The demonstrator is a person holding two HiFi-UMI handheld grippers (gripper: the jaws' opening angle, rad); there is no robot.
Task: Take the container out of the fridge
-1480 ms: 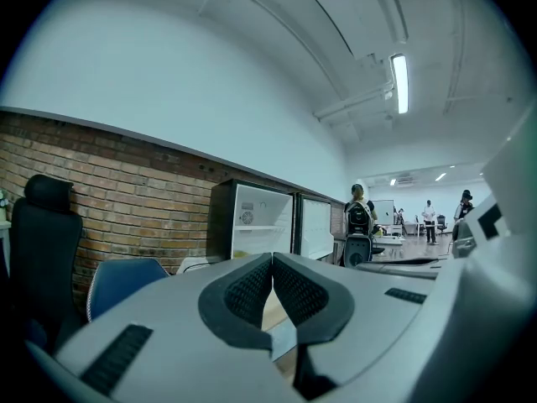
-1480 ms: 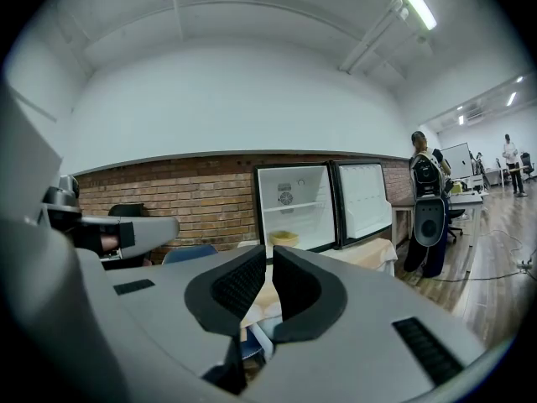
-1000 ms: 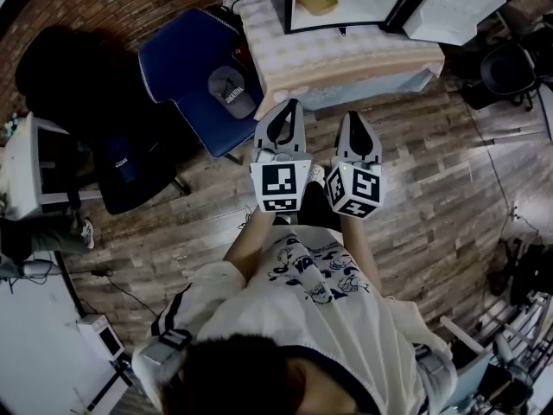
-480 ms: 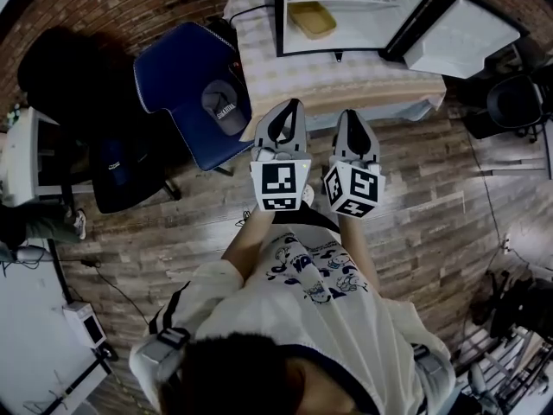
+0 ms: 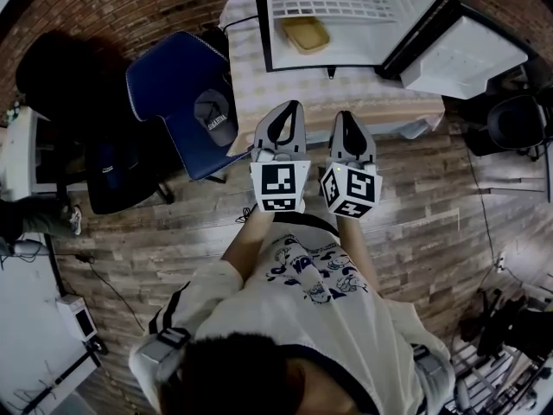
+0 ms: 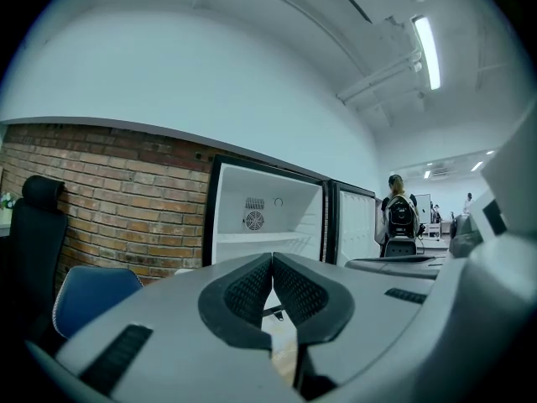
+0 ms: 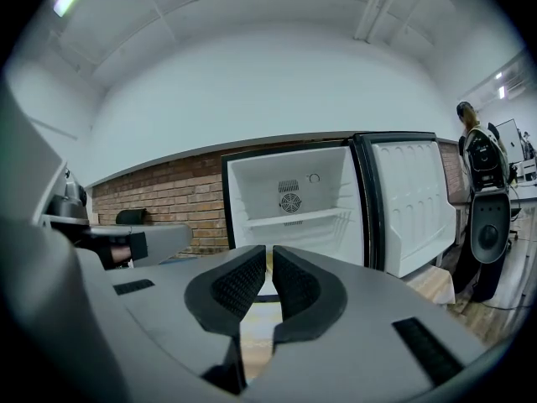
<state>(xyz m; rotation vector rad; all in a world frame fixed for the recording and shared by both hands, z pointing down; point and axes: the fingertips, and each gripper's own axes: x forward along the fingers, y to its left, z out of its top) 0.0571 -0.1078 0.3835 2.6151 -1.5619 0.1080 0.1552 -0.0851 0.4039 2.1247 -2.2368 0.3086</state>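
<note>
A small white fridge [image 5: 354, 15] stands open on a table with a checkered cloth [image 5: 346, 89]. A flat yellow container [image 5: 304, 33] lies on the fridge floor at its left side. My left gripper [image 5: 289, 105] and right gripper [image 5: 346, 116] are held side by side in front of the table edge, short of the fridge. Both are shut with nothing between the jaws. In the left gripper view the fridge [image 6: 264, 225] shows beyond the closed left gripper [image 6: 272, 260]. The right gripper view has the fridge [image 7: 294, 208] straight ahead over the closed right gripper [image 7: 268, 254]; the container is hidden there.
The fridge door [image 5: 462, 54] swings open to the right. A blue chair [image 5: 173, 80] with a grey cap [image 5: 213, 112] on it stands left of the table, a black office chair [image 5: 60, 76] further left. A person with a backpack [image 6: 401, 217] stands beyond the door.
The fridge and table have drawn nearer in the head view, showing more of the fridge's inside. Both grippers stay shut and side by side.
</note>
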